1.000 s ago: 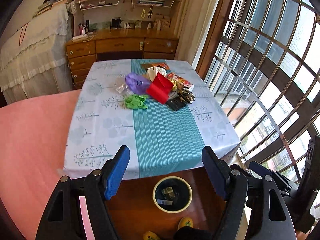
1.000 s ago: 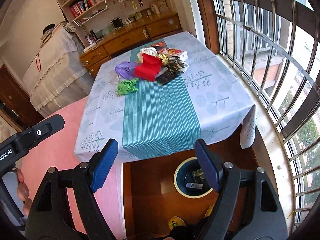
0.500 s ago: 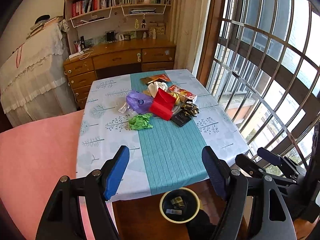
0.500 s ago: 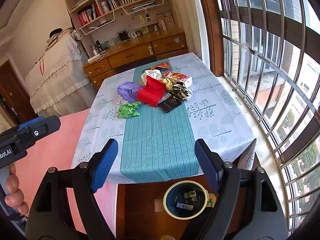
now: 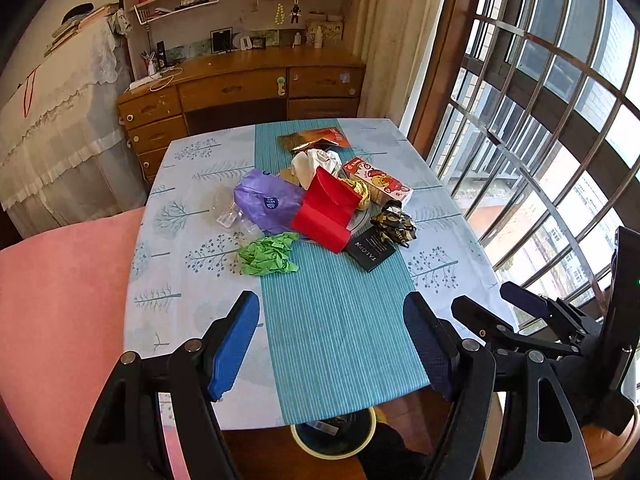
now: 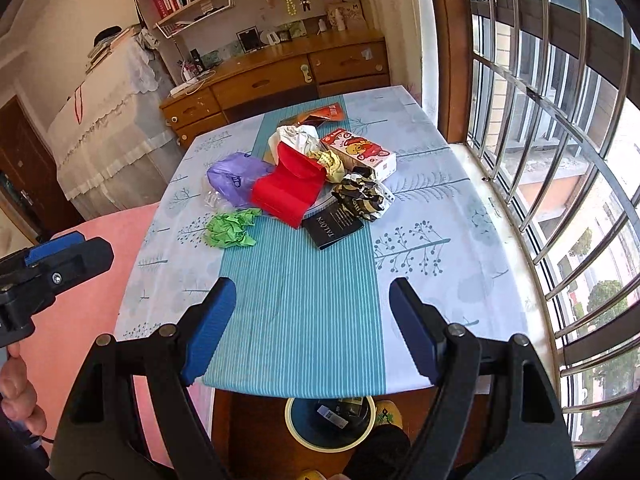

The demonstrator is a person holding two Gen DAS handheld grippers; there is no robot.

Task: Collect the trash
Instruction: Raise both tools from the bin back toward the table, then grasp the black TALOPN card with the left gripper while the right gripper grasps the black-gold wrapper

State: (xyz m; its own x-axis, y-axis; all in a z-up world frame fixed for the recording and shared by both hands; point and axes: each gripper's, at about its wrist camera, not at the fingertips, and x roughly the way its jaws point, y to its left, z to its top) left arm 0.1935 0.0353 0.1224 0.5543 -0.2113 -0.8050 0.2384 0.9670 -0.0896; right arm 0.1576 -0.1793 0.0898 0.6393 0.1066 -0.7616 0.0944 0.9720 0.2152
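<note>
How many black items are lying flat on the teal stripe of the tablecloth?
1: the black TALOPN card on the teal stripe, beside the red bag. Others could be hidden under the trash pile.

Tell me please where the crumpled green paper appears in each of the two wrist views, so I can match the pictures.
Left wrist view: the crumpled green paper lies a little left of centre, on the near left edge of the trash pile.
Right wrist view: the same green paper is left of centre, at mid height.
Shared landmark: the red paper bag, just behind it to the right in both views.
</note>
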